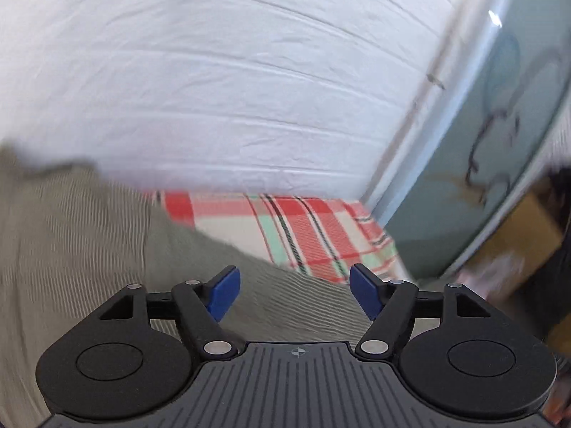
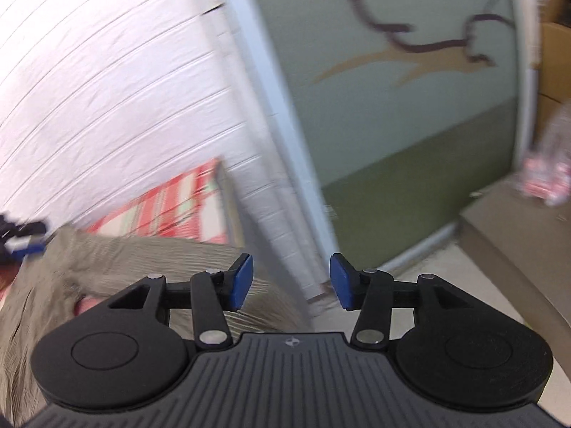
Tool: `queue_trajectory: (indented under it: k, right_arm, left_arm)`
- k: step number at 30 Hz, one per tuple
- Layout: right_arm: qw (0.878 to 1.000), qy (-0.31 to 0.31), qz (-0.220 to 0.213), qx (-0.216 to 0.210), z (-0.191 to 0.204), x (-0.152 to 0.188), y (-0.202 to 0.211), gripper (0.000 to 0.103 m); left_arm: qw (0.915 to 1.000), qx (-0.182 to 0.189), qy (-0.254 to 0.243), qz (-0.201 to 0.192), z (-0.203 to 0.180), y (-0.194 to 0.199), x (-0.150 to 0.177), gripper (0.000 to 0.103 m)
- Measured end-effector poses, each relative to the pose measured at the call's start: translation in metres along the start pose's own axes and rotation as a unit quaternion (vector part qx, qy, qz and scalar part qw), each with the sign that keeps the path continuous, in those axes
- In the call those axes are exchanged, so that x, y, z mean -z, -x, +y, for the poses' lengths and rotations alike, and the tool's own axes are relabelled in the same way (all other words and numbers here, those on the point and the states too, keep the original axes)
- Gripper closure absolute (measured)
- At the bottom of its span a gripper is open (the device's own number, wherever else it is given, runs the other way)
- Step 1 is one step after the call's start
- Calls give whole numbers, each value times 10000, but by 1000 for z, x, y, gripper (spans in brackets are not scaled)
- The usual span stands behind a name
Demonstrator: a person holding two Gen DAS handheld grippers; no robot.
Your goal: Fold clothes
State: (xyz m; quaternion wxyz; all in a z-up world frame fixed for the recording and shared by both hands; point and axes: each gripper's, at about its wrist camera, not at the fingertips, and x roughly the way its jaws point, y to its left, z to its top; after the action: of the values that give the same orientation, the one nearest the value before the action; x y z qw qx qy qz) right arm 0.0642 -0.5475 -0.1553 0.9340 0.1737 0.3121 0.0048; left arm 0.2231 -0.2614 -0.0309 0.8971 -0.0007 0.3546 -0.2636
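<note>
in the left wrist view, an olive-grey ribbed garment (image 1: 78,235) fills the lower left, blurred and rumpled, and runs under the left claw (image 1: 294,294). that claw stands wide open, its blue pads (image 1: 223,294) well apart with nothing between them; the garment shows through the gap below. just beyond the garment lies a red, white and green checked cloth (image 1: 303,232), its near edge covered by the garment. behind both rises a white panelled wall (image 1: 214,71). to the right of the wall is a pale blue-green panel (image 1: 492,142) with a dark curling drawing on it, and at the far right edge a brown cardboard box (image 1: 524,235), blurred.

in the right wrist view, at the far left edge, the other claw shows only as a dark and blue smear, too blurred to read. the same garment (image 2: 107,260) spreads across the lower left and passes under the left pad of the right claw (image 2: 291,281). the right claw is also wide open and holds nothing; a white door frame (image 2: 271,125) and pale floor (image 2: 446,285) show between its pads (image 2: 242,281). the checked cloth (image 2: 171,207) peeks out above the garment, against the white wall (image 2: 107,89). right of the frame is the blue-green panel (image 2: 392,89) with a tan and dark drawing, olive along its lower part. a cardboard box (image 2: 517,228) sits low at the right.
</note>
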Motion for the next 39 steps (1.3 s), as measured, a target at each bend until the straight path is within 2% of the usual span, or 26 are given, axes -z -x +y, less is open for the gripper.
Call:
queue_trajectory:
  k: [1,3,6,8,11,12,16,18,22,24,25,27,28,29,30,31,32,34,37,39]
  right_arm:
    - [9997,219,63,-121,8,-4,-5,50]
    - [9969,668,187,-375,24,-12,-16,50]
    - [9879,1285,479,-727,45,-26,-37,50]
    - [9792,1702,672,-882,59,-35,-53,50]
    - [9692,2083,885,-971,76,-46,-78,48]
    - [9667,2164,935,-996,80,-49,-85,45]
    - [9581,2403,1119,-1084,92,-56,-107,42]
    - [9530,2518,1246,-1134,95,-57,-115,42]
    - [9459,2642,1482,-1162,97,-55,-127,42]
    - [9433,2639,1624,-1190,95,-53,-131,44]
    - [9418,2634,1710,-1197,94,-52,-132,45]
    - [9399,2642,1811,-1183,93,-50,-136,51]
    - [9392,2649,1842,-1175,92,-48,-136,55]
    - [9397,2655,1816,-1163,92,-48,-135,58]
    - [9405,2660,1775,-1151,92,-49,-132,66]
    - [9413,2665,1734,-1139,92,-50,-130,78]
    - [9420,2670,1693,-1126,92,-50,-128,100]
    - [9435,2680,1610,-1102,93,-51,-124,100]
    - [9455,2694,1487,-1064,93,-53,-118,100]
    - [9517,2625,1285,-943,93,-56,-118,101]
  left_arm:
    - [9988,-79,-474,100,-1,-9,-7,22]
    - [9898,-315,-1374,202,-7,-23,-17,22]
    - [9675,-555,-2437,389,-11,-41,-27,22]
    - [9588,-468,-2715,690,-14,-54,-30,22]
    - [9473,-300,-3055,913,-16,-71,-28,22]
    - [9416,-253,-3211,980,-17,-75,-24,22]
    - [9157,-63,-3821,1243,-18,-89,-9,23]
    - [9085,-108,-3989,1241,-15,-98,-4,23]
    - [9146,240,-3805,1345,-6,-105,-6,24]
    - [9108,349,-3863,1412,-7,-108,-2,29]
    - [9097,358,-3886,1420,-7,-109,-1,34]
    - [9147,474,-3737,1465,-6,-110,-2,48]
    - [9177,542,-3642,1493,-5,-111,-4,64]
    - [9203,585,-3554,1527,-4,-112,-5,70]
    - [9208,586,-3539,1530,-5,-113,-5,79]
    - [9199,571,-3575,1506,-7,-113,-4,96]
    - [9199,560,-3593,1471,-9,-112,-3,103]
    - [9226,550,-3560,1379,-10,-110,-1,103]
    - [9336,526,-3349,1162,-8,-105,-5,103]
    - [9405,406,-3240,941,-9,-104,-10,103]
